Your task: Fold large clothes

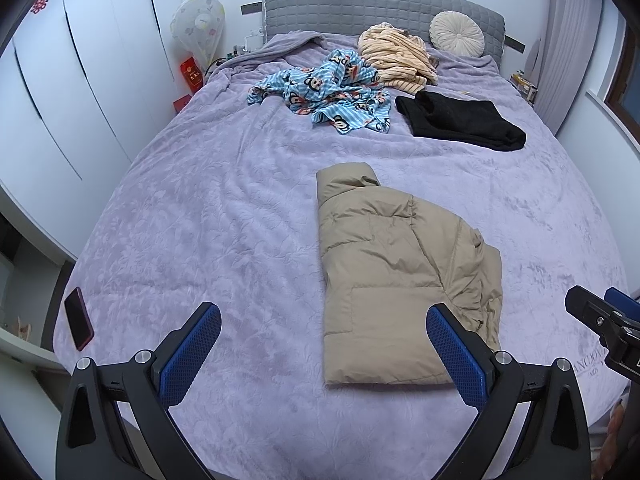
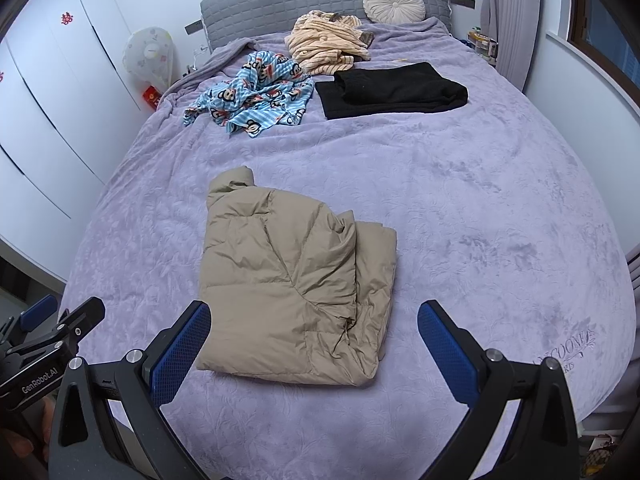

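Tan, quilted and puffy, the jacket (image 1: 404, 276) lies folded lengthwise on the bed (image 1: 224, 216) in the left wrist view, collar at 12 o'clock, hem nearest me. My left gripper (image 1: 324, 354) hangs over the near edge, jaws spread wide and empty, its right finger above the hem corner. The right gripper (image 1: 600, 320) shows at 3 o'clock. At 12 o'clock wait a blue print garment (image 1: 332, 92), a striped one (image 1: 396, 60) and a folded black one (image 1: 464, 124); a phone (image 1: 79, 318) lies at 9 o'clock.

From the right wrist view, the jacket (image 2: 288, 288) sits dead ahead, a sleeve bunched loose along its 3 o'clock side. My right gripper (image 2: 314, 352) is likewise spread, holding nothing, above the hem.

I judge the next step to be the crosswise fold, hem up to collar. To do it well I would tuck that loose sleeve in first, pinch both hem corners through every layer, lift together and lay the hem square on the collar, pressing out trapped air.
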Tool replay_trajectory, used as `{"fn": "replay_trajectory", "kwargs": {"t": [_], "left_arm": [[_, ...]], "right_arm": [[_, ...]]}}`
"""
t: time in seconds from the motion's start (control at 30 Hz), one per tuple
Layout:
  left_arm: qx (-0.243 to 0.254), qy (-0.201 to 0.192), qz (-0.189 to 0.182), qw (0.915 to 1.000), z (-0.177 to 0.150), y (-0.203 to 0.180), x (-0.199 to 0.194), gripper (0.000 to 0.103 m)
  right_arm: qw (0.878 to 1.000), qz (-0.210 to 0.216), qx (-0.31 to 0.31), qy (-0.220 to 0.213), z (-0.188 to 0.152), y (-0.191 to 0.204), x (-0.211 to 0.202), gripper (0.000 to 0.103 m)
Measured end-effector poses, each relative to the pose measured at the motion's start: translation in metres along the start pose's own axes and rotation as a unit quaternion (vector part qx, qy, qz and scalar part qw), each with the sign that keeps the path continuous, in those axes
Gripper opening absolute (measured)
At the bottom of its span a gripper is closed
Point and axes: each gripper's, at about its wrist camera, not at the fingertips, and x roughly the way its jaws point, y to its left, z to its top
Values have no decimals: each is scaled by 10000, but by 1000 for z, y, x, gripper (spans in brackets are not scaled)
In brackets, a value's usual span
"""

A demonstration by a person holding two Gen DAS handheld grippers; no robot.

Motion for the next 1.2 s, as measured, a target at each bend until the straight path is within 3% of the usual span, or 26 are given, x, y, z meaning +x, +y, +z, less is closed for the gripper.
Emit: {"fn": "replay_trajectory", "kwargs": {"t": [1.2], "left_arm": [[-47,-32,68,10000,-7,5,-3,103]], "right_arm": [[10000,-3,8,-7,-2,2,0,103]]}}
